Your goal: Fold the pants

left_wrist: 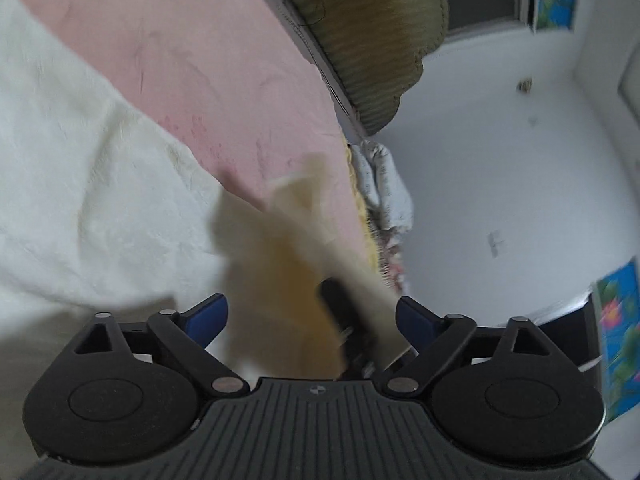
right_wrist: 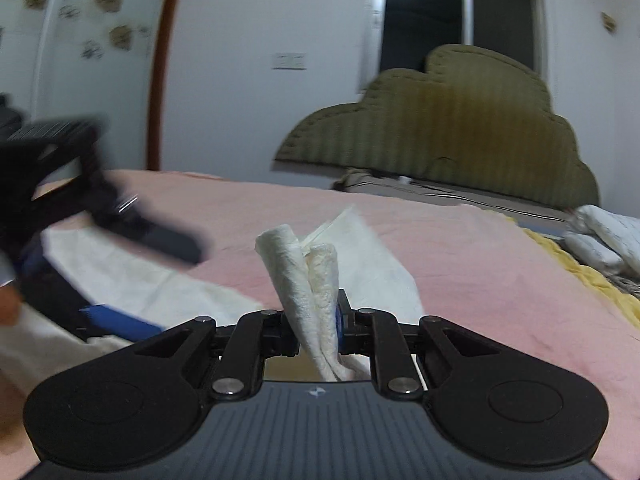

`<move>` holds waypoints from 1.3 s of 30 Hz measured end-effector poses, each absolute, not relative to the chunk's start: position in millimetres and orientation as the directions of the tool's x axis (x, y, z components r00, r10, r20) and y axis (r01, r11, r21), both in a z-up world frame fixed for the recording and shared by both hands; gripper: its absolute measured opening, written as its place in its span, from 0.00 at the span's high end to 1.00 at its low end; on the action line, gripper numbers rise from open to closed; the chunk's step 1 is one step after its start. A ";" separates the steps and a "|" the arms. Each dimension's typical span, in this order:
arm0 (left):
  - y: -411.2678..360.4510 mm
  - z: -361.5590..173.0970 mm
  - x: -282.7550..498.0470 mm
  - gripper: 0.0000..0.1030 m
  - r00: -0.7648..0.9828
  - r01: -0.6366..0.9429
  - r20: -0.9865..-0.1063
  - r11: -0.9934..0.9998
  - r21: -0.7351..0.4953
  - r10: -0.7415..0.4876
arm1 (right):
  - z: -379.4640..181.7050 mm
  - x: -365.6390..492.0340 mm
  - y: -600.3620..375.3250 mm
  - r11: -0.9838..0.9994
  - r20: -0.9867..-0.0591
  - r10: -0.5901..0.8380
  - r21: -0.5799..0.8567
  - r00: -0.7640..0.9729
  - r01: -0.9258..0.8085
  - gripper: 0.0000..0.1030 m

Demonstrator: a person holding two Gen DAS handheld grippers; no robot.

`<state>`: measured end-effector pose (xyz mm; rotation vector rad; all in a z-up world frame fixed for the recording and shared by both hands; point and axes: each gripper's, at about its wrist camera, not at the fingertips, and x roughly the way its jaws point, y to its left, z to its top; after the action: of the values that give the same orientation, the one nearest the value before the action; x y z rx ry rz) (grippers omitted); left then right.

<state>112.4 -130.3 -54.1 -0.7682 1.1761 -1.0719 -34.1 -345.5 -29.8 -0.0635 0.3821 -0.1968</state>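
Note:
The cream-white pants (left_wrist: 80, 184) lie spread on the pink bed sheet (left_wrist: 208, 48). In the left wrist view my left gripper (left_wrist: 312, 314) stands open with its blue pads wide apart. A blurred bunch of the pants' edge and my right gripper's black finger (left_wrist: 340, 312) show between them. In the right wrist view my right gripper (right_wrist: 320, 320) is shut on a rolled bunch of the pants (right_wrist: 304, 276), lifted off the sheet (right_wrist: 480, 264). The left gripper (right_wrist: 104, 220) shows blurred at the left, above the pants.
An olive headboard (right_wrist: 460, 128) stands at the far end of the bed, below a dark window (right_wrist: 460, 20). White pillows (right_wrist: 604, 240) and a yellow quilt edge (right_wrist: 580, 276) lie at the right side. A white wall (left_wrist: 500, 160) runs beside the bed.

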 end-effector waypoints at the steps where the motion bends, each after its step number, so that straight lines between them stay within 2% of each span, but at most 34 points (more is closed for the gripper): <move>1: -131.9 -57.3 115.9 0.06 0.037 0.218 -0.332 0.332 -0.918 -0.943 | -31.9 -33.3 -339.6 0.982 -0.369 -0.185 -0.097 0.911 0.160 0.85; 7: -142.1 -80.5 142.7 0.05 0.030 0.016 -0.341 0.341 -0.940 -0.940 | -36.2 -34.9 -310.8 0.994 -0.385 -0.105 -0.066 0.917 0.086 0.84; 9: -140.6 -81.0 147.5 0.16 0.024 0.008 -0.345 0.345 -0.938 -0.938 | -38.5 -36.2 -302.8 0.993 -0.391 -0.102 -0.092 0.915 0.071 0.83; 11: -139.5 -80.9 153.5 0.49 0.003 0.018 -0.352 0.352 -0.936 -0.936 | -41.2 -34.0 -294.2 0.989 -0.403 -0.106 -0.137 0.909 0.054 0.83; 12: -137.7 -80.9 156.9 0.55 -0.005 0.023 -0.363 0.363 -0.932 -0.932 | -42.5 -33.8 -290.7 0.988 -0.407 -0.105 -0.150 0.907 0.047 0.83; 13: -137.4 -79.4 157.9 0.67 -0.004 0.038 -0.380 0.379 -0.924 -0.925 | -43.5 -34.9 -287.1 0.987 -0.411 -0.102 -0.158 0.906 0.040 0.83; 14: -135.2 -76.9 157.9 0.85 0.003 0.067 -0.402 0.401 -0.914 -0.916 | -44.0 -35.3 -285.5 0.986 -0.412 -0.103 -0.164 0.905 0.037 0.83; 15: -132.5 -72.8 157.8 0.91 0.012 0.113 -0.431 0.430 -0.896 -0.902 | -44.4 -35.4 -283.7 0.984 -0.411 -0.104 -0.173 0.906 0.034 0.83; 16: -131.2 -66.5 155.9 0.90 0.031 0.167 -0.465 0.463 -0.871 -0.885 | -44.0 -35.0 -281.3 0.983 -0.409 -0.103 -0.179 0.907 0.031 0.83; 18: -128.5 -49.3 149.3 0.97 0.081 0.299 -0.534 0.531 -0.793 -0.842 | -43.2 -31.8 -277.9 0.984 -0.422 -0.079 -0.176 0.903 0.004 0.83; 21: -114.1 -18.1 135.6 0.96 0.213 0.492 -0.615 0.627 -0.604 -0.759 | -39.8 -26.3 -269.5 0.984 -0.432 -0.013 -0.165 0.902 -0.065 0.83; 24: -100.3 7.3 118.0 0.96 0.386 0.611 -0.644 0.706 -0.358 -0.661 | -36.8 -13.7 -248.7 0.976 -0.425 0.052 -0.172 0.904 -0.137 0.83; 28: -90.6 9.4 102.4 0.91 0.572 0.637 -0.650 0.770 -0.032 -0.501 | -39.3 11.1 -217.7 0.960 -0.432 0.132 -0.169 0.892 -0.224 0.83; 30: -83.0 -5.2 105.9 0.91 0.584 0.601 -0.684 0.799 0.001 -0.438 | -47.1 22.0 -202.5 0.950 -0.464 0.166 -0.160 0.870 -0.267 0.83; 32: -72.6 -18.6 112.5 0.91 0.567 0.565 -0.709 0.824 -0.036 -0.419 | -55.8 28.2 -190.6 0.943 -0.497 0.188 -0.150 0.847 -0.298 0.82; 35: -60.7 -17.6 109.2 0.91 0.596 0.542 -0.665 0.837 -0.079 -0.449 | -61.4 28.5 -175.8 0.932 -0.508 0.181 -0.184 0.842 -0.311 0.83; 39: -57.7 -10.6 97.2 0.90 0.677 0.530 -0.598 0.848 -0.009 -0.429 | -56.5 25.1 -178.4 0.934 -0.478 0.207 -0.164 0.853 -0.319 0.83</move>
<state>97.2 -57.7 -10.6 0.1709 0.6269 -0.5422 25.1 -178.4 -56.5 -0.2426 0.4735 0.2796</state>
